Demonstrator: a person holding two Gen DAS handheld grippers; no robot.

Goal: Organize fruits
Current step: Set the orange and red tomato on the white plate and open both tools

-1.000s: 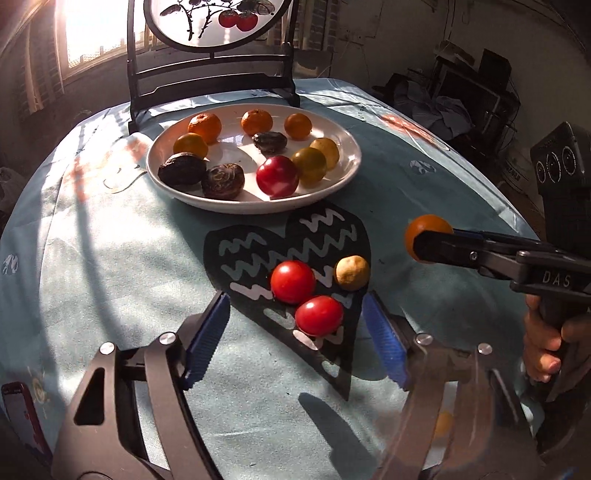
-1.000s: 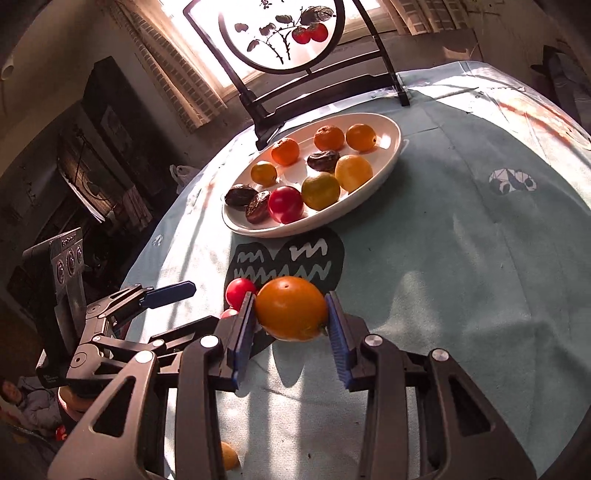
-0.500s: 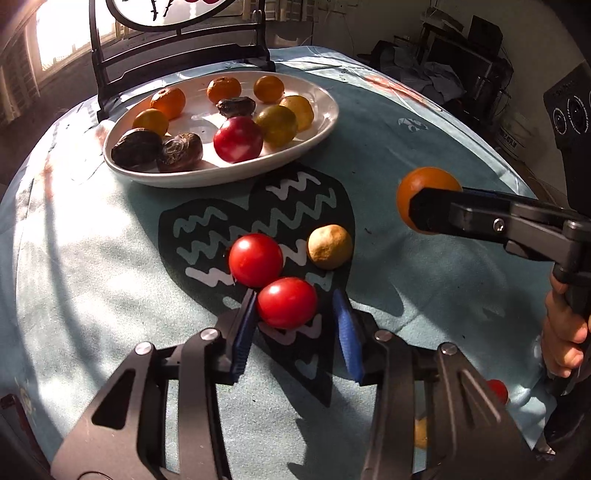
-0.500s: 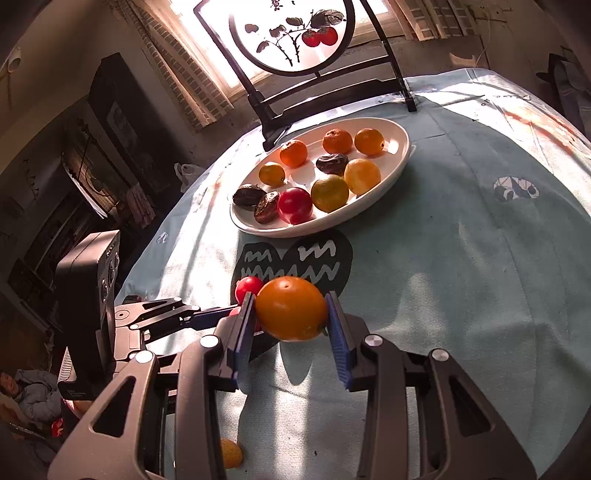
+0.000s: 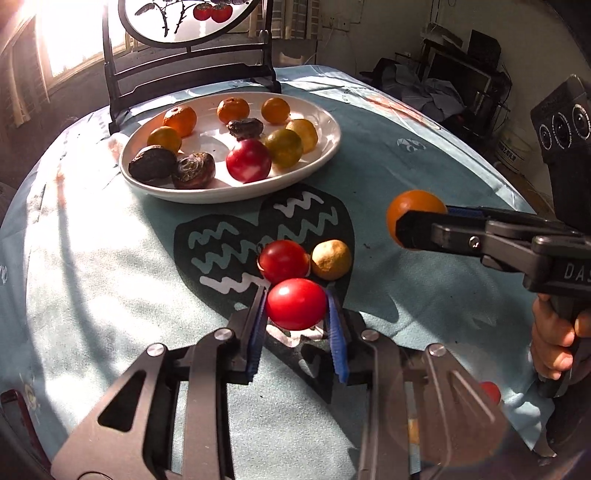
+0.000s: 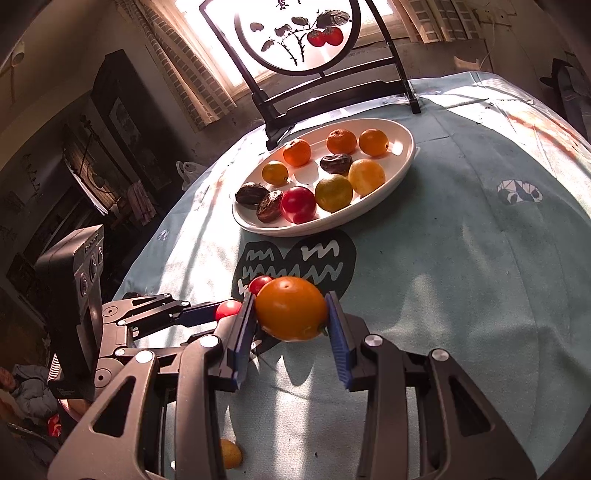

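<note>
My left gripper (image 5: 295, 301) is shut on a red tomato (image 5: 295, 308) and holds it just above the dark heart-shaped mat (image 5: 229, 236). A second red tomato (image 5: 282, 260) and a tan round fruit (image 5: 331, 259) lie on the mat behind it. My right gripper (image 6: 290, 308) is shut on an orange fruit (image 6: 290, 308) and holds it above the table; it also shows in the left wrist view (image 5: 413, 218). The white oval plate (image 5: 325, 147) at the back holds several oranges, yellow-green fruits, dark fruits and one red fruit.
A black stand with a round painted panel (image 5: 184, 22) stands behind the plate. The table has a light blue cloth (image 5: 92, 277). A small yellow fruit (image 6: 229, 452) lies on the cloth near its front edge. A small red fruit (image 5: 490, 392) lies at the right edge.
My left gripper moved forward to the near red tomato, shut on it and lifted it a little. My right gripper kept its hold on the orange fruit and hardly moved.
</note>
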